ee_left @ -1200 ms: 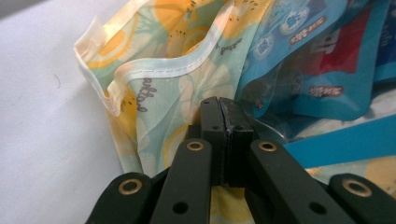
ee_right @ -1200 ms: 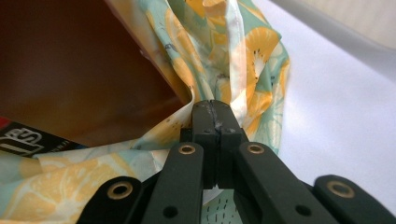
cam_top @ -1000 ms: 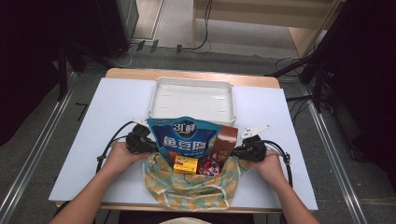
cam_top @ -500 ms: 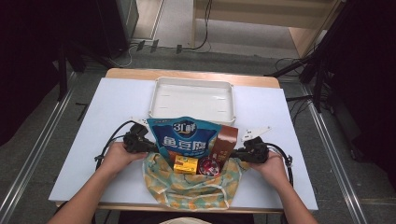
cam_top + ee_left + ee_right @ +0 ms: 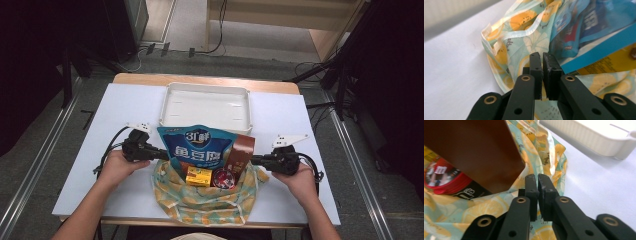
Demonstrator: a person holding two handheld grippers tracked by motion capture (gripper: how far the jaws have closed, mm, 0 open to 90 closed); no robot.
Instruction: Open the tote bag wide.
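Jaws first. Left gripper [image 5: 542, 56]: the jaws have just been opening, and a slim gap now stands between the pads. No cloth shows in it, so I read this side as released. Right gripper [image 5: 538, 178]: pads all but together, a hairline slit between them. Nothing visibly nipped, so clenched on nothing.

Cloth bag [image 5: 210, 205], lemon print with a pale bound rim. It sits at the middle of the table's [image 5: 125, 110] near edge with its mouth facing the far edge.

- The left gripper [image 5: 164, 155] points in at the bag's left rim and the right gripper [image 5: 252, 160] at its right rim. One on each side, presumably to spread the mouth and keep it wide.
- In both gripper views the rim lies just beyond the pad tips, slack and folded.

Contents stand or lean in the mouth:
- blue pouch [image 5: 197, 150], tall, upright, leaning toward the far edge
- brown packet [image 5: 241, 150] just to its right
- yellow box [image 5: 198, 176] low in front
- red round tin [image 5: 223, 177] beside the box

White tray [image 5: 210, 86] sits at the middle of the far edge, just behind the pouch and empty. It looks like the place these goods go to or come from.

Left hand [image 5: 117, 167] and right hand [image 5: 297, 177] hold the grippers roughly level, aimed inward.

Judgement: the bag is loaded and propped by its own contents, so neither rim needs holding just now.
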